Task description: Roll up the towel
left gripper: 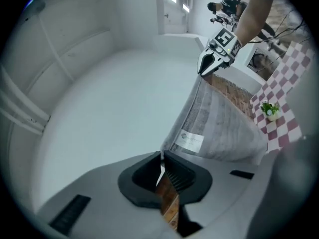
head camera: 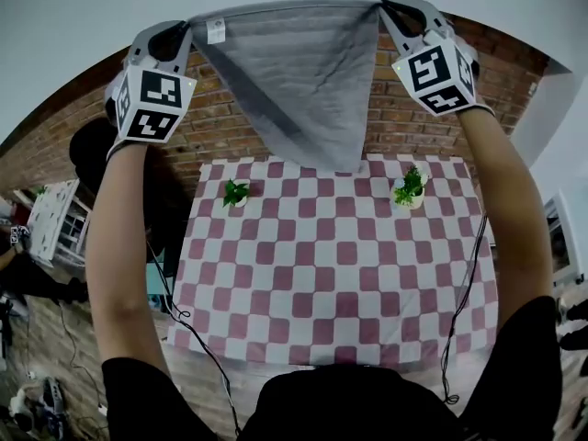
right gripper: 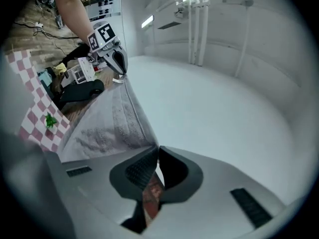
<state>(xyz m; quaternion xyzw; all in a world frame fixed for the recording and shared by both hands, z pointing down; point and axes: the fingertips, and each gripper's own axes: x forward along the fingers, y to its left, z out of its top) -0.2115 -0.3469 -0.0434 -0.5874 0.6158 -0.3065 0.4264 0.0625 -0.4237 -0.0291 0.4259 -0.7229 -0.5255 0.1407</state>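
Observation:
A grey towel (head camera: 299, 81) hangs stretched in the air between my two grippers, well above the checkered table (head camera: 335, 274). Its lower edge droops to a point. My left gripper (head camera: 188, 28) is shut on the top left corner, next to the white label (head camera: 217, 30). My right gripper (head camera: 386, 9) is shut on the top right corner. In the left gripper view the jaws (left gripper: 161, 157) pinch the towel (left gripper: 219, 123) and the right gripper (left gripper: 203, 69) holds its far end. The right gripper view shows its jaws (right gripper: 156, 149) closed on the towel (right gripper: 107, 123), with the left gripper (right gripper: 121, 69) beyond.
Two small potted plants (head camera: 236, 192) (head camera: 410, 187) stand near the table's far edge. A brick wall (head camera: 220, 127) rises behind the table. Cables (head camera: 179, 315) hang down both sides of the table. A white shelf (head camera: 50, 214) and clutter are on the floor at the left.

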